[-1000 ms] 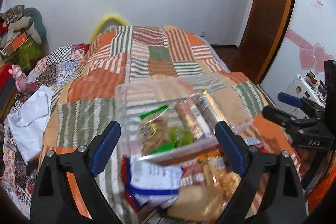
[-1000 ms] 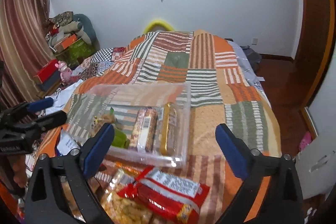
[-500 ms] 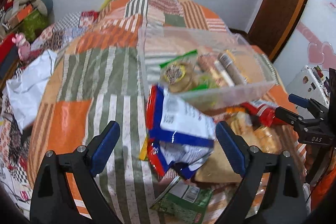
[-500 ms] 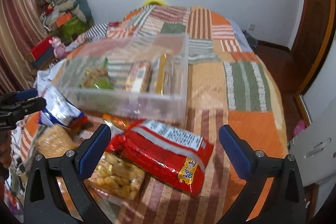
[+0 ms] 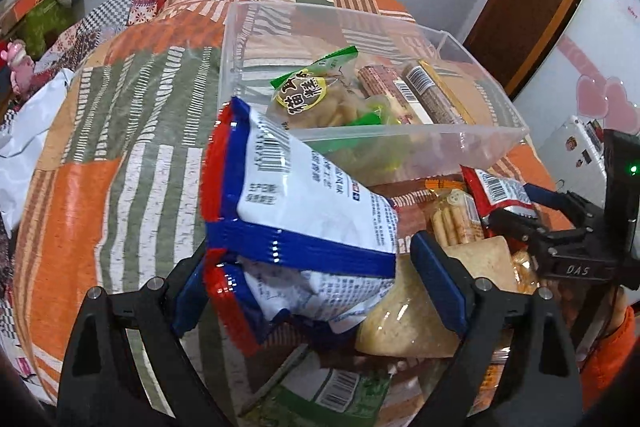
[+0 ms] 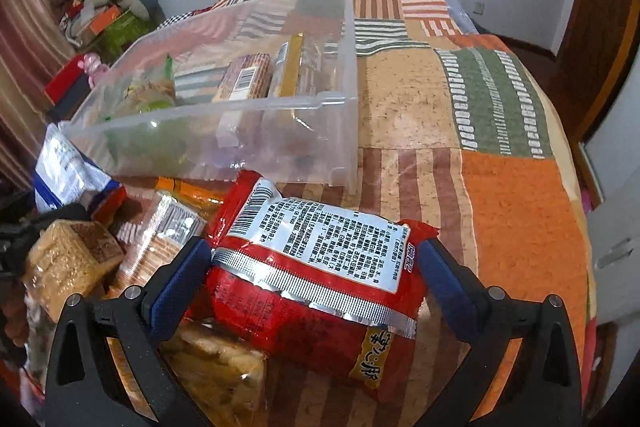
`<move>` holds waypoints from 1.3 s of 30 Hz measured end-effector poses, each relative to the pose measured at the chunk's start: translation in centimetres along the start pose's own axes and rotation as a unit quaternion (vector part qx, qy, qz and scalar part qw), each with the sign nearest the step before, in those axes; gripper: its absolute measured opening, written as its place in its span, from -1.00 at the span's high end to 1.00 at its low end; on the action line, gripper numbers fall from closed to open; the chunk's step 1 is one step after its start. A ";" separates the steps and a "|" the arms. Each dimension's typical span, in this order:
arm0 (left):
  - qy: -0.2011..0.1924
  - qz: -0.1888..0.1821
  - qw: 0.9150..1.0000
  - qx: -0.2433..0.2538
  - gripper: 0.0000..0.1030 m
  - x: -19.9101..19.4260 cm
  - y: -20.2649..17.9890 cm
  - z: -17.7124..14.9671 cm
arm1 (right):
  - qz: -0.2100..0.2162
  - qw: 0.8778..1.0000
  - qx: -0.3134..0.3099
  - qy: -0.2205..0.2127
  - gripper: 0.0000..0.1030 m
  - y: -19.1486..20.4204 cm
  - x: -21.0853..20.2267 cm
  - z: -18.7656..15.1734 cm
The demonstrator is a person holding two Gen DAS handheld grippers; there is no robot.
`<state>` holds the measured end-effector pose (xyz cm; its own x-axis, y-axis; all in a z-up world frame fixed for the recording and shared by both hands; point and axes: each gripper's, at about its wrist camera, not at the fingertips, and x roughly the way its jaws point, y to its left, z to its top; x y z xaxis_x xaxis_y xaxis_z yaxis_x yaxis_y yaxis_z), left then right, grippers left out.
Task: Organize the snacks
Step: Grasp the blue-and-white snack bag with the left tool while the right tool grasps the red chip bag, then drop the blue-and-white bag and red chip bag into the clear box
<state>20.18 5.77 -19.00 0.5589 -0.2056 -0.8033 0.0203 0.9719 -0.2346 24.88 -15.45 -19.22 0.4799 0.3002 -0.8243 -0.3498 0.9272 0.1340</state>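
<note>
Patchwork-quilted bed (image 6: 500, 99) in a white-walled bedroom, snacks heaped at its near edge.

Mid-quilt sits a clear rectangular plastic bin (image 5: 404, 143) holding a green-edged biscuit pouch (image 5: 316, 95) and two wrapped bars. Left gripper (image 5: 308, 291) straddles a white-and-blue crinkled snack bag (image 5: 304, 199), fingers spread wide, not pinching; right gripper (image 6: 316, 287) likewise brackets a red foil snack packet (image 6: 320, 275), unclenched.

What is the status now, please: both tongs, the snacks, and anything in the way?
Left tongs open around blue-white bag. Right tongs open around red packet. Clear bin just ahead, partly filled. Loose snacks crowd between.
</note>
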 end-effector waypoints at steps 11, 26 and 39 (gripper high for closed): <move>-0.030 0.019 0.999 0.026 -0.35 -2.1 -0.5 -0.7 | 0.006 1.000 -0.007 -0.006 -0.52 -0.5 -0.7 -0.6; -0.092 0.010 0.995 0.026 -0.33 -7.8 -0.9 1.2 | 0.015 0.998 0.014 -0.061 -0.46 -1.8 -5.4 0.1; -0.150 0.013 0.988 0.027 -0.33 -10.7 -2.1 5.4 | 0.012 0.990 -0.017 -0.137 -0.46 0.9 -9.0 3.9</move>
<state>18.63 6.56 -6.94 0.7807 -0.1451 -0.6078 0.0423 0.9827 -0.1803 23.38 -16.46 -9.54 0.6704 0.3762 -0.6395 -0.3887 0.9123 0.1291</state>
